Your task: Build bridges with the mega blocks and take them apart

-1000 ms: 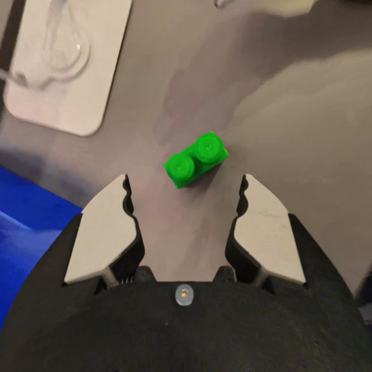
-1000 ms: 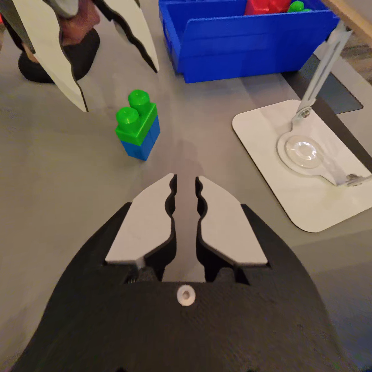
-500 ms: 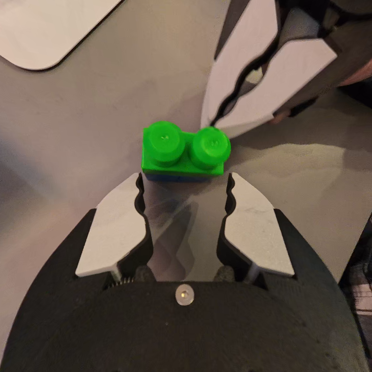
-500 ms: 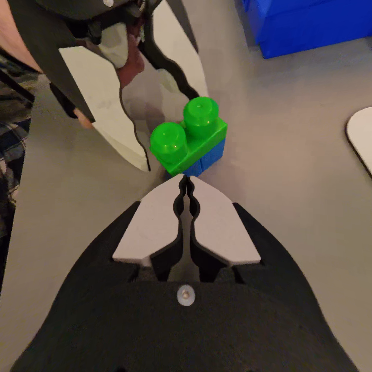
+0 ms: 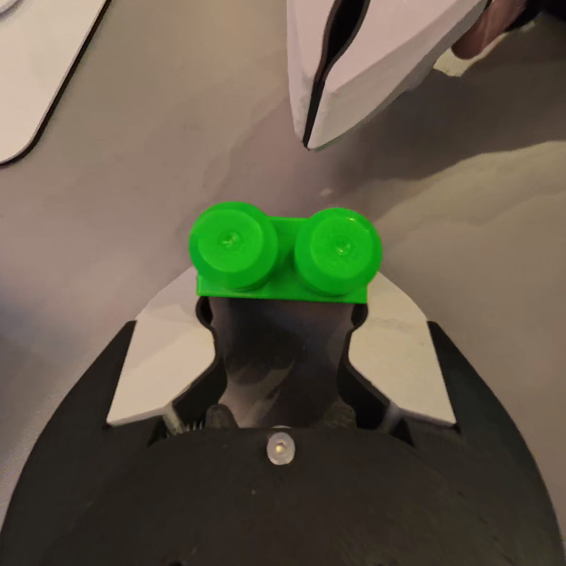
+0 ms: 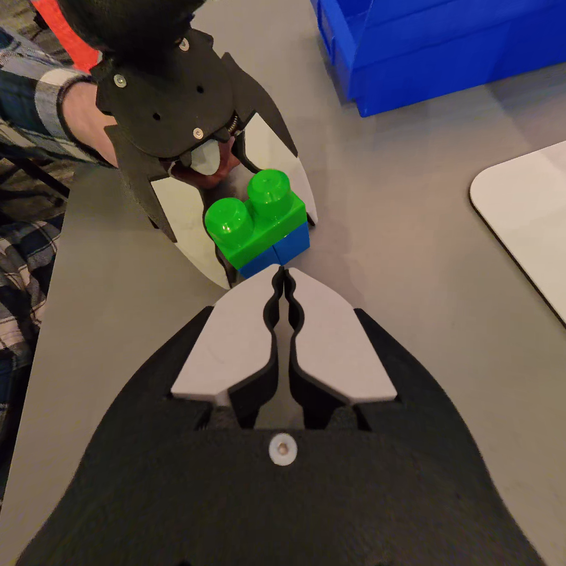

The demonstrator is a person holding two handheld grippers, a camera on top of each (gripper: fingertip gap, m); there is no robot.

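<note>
A green two-stud block point(image 6: 257, 220) sits on a blue block point(image 6: 275, 251) on the grey table point(image 6: 382, 214). My left gripper point(image 5: 281, 275) is open and comes down over this stack. Its fingers point(image 5: 171, 346) stand at the two short ends, and the green block point(image 5: 284, 263) hides the tips. In the right wrist view its two fingers point(image 6: 190, 239) straddle the stack. My right gripper point(image 6: 281, 271) is shut and holds nothing, with its tips right at the blue block's near face. It also shows in the left wrist view point(image 5: 307, 144), beyond the stack.
A blue bin point(image 6: 444, 52) stands at the back right. A white plate point(image 6: 526, 220) lies on the table to the right, and shows in the left wrist view point(image 5: 36, 70) at the top left. A person's plaid sleeve point(image 6: 24, 122) is at the left. The gap from one gripper's tips to the other's is roughly 7 cm. It is some 15 cm from my left tips to the white plate point(image 6: 526, 220). Seen from the left wrist view point(image 5: 18, 93) as well.
My left gripper has moved forward and down, so the stack now stands between its fingers. My right gripper stayed shut and came closer to the blue block's side.
</note>
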